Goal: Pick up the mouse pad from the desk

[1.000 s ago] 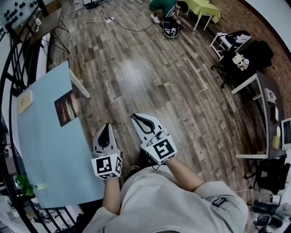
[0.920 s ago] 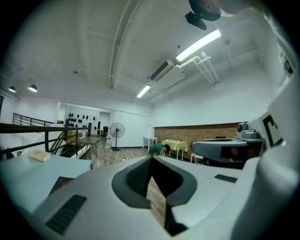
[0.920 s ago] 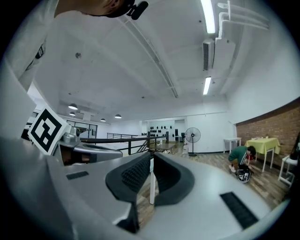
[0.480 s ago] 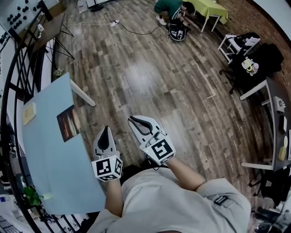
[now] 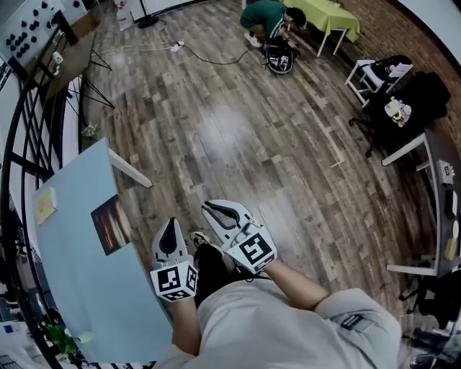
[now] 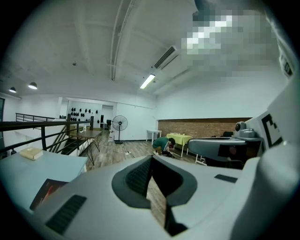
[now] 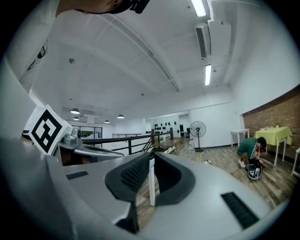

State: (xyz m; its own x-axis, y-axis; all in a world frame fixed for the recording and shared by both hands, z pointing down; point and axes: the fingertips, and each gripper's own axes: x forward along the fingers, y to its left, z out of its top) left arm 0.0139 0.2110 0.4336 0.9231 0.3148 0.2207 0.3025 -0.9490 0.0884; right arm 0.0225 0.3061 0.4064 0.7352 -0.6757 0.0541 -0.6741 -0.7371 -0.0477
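Observation:
The mouse pad [image 5: 112, 223], a dark rectangle with an orange picture, lies flat on the light blue desk [image 5: 79, 288] at the left. In the left gripper view the mouse pad [image 6: 49, 192] shows at the lower left. My left gripper [image 5: 171, 222] hangs over the wooden floor just right of the desk's edge, level with the pad, shut and empty. My right gripper [image 5: 207, 207] is beside it, further right. Its jaws have just been opening and stand a narrow way apart, with nothing between them. Both point away from me, not at the pad.
A pale yellow block [image 5: 45, 205] lies on the desk beyond the pad. A black railing [image 5: 21, 130] runs behind the desk and a small plant [image 5: 65, 339] sits at its near end. A person [image 5: 270, 14] crouches by a yellow-green table [image 5: 331, 14] far off.
Both grippers have shifted together along the desk's right edge. The mouse pad now lies level with the left gripper's tip rather than ahead of it. The right jaws have parted slightly.

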